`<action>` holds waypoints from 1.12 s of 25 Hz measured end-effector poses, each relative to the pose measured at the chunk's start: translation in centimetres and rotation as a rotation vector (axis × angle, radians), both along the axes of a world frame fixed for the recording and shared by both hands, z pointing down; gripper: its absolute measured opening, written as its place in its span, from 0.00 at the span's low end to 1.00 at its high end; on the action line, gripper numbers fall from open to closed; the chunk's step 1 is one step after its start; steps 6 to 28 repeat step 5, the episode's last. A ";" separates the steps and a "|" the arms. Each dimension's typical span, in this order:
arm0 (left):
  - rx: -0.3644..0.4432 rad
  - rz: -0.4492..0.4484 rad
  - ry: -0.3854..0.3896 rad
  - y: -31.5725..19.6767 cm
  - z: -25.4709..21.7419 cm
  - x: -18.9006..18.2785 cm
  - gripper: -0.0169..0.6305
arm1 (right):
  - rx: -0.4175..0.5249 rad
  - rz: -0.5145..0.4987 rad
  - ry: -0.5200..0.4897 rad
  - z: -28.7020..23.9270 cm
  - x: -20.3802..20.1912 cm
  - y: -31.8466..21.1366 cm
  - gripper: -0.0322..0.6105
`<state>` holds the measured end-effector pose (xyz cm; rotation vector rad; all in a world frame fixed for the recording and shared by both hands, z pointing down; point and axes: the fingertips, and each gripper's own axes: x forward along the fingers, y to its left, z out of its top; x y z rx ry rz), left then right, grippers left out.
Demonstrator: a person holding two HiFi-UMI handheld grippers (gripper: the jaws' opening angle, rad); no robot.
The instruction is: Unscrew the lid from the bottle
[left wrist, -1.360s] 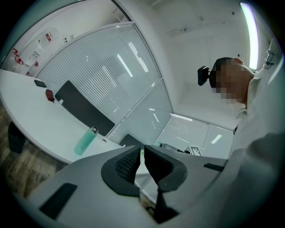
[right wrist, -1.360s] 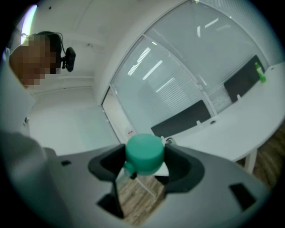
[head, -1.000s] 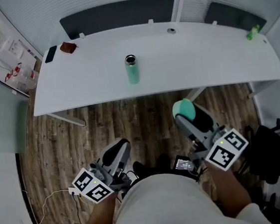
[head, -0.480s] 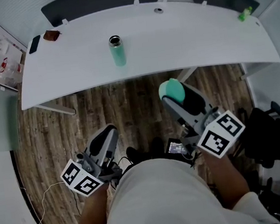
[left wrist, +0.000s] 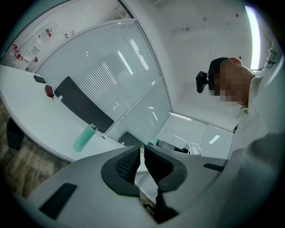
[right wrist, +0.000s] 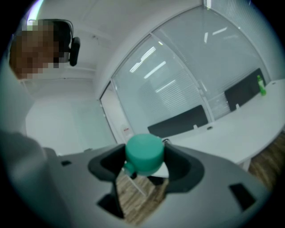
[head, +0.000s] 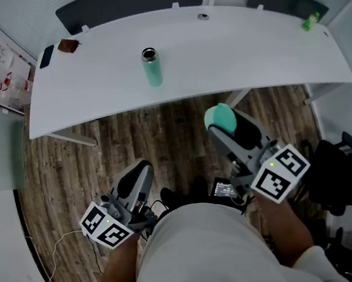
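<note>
A pale green bottle stands upright on the white table with its steel mouth bare; it also shows far off as the bottle in the left gripper view. The green lid is clamped in my right gripper, held low over the floor, well short of the table; the lid fills the space between that gripper's jaws. My left gripper hangs near my left side, shut with nothing in it, jaws nearly touching.
A dark phone and a small brown object lie at the table's far left. A green item sits at the far right. Two dark panels stand behind the table. Wood floor lies between me and the table's edge.
The view has shifted slightly, so table and bottle sit a little higher and left than a second ago. Both grippers stay low near my body; the lid stays gripped.
</note>
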<state>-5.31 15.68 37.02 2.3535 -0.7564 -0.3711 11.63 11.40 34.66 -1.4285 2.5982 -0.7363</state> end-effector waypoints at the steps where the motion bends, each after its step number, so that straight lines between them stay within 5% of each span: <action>1: -0.001 0.001 0.000 0.1 0.0 -0.1 0.09 | -0.001 0.000 0.001 0.0 -0.1 0.1 0.50; 28: -0.006 0.002 0.004 0.3 -0.2 -0.4 0.09 | -0.008 0.002 0.004 -0.1 -0.5 0.3 0.50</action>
